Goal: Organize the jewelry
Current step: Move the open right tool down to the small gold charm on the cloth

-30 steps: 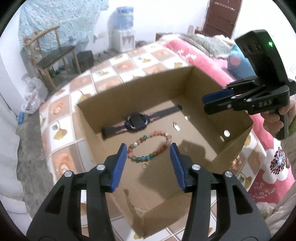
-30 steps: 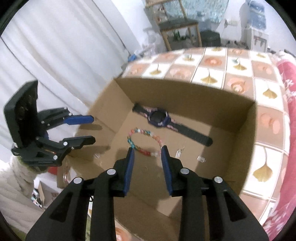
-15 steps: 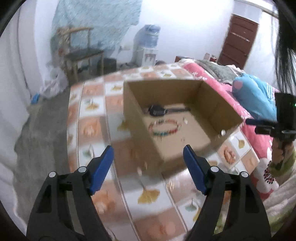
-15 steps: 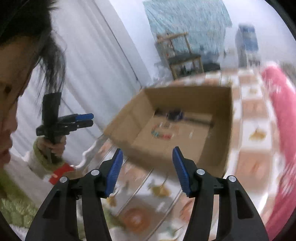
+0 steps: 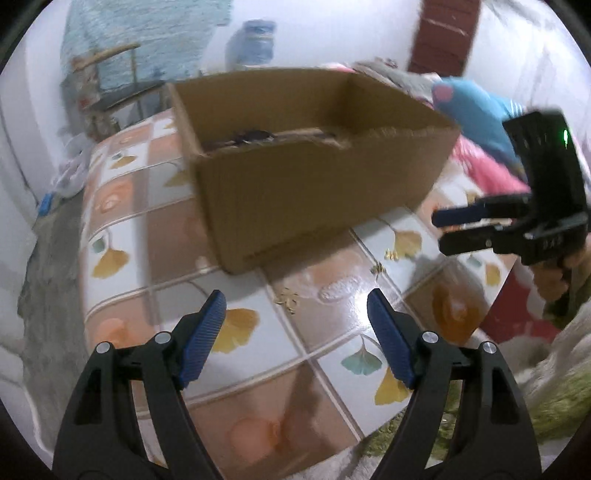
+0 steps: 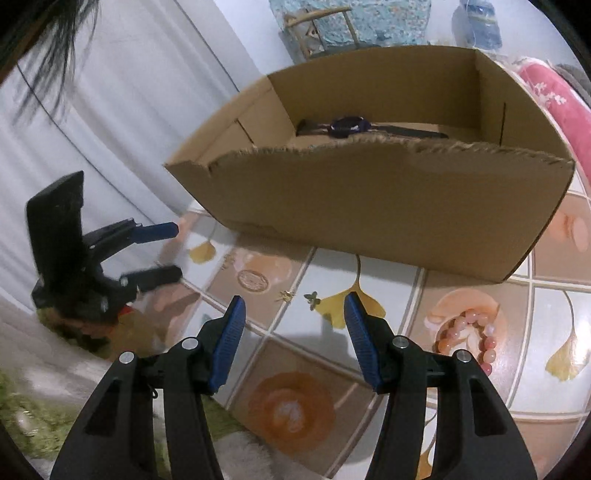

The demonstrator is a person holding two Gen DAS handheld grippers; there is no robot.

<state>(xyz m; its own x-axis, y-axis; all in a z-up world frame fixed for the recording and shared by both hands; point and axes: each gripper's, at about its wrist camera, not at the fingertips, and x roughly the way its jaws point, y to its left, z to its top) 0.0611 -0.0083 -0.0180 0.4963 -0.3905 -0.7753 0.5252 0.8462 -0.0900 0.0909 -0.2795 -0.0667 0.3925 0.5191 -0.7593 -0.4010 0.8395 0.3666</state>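
Observation:
A brown cardboard box stands on the tiled table. A dark watch lies inside it; the box's near wall hides the rest of its floor. A pink bead bracelet lies on the table in front of the box, to the right of my right gripper. Small gold earrings lie on the tiles just beyond both sets of jaws. My left gripper is open and empty. My right gripper is open and empty too.
The table has a glossy tile top printed with ginkgo leaves. More small gold pieces lie by the box's right corner. A pink blanket and a blue cushion are to the right, a chair behind.
Both grippers have drawn back from over the box and come down low in front of it. Both sets of jaws stand wider than before.

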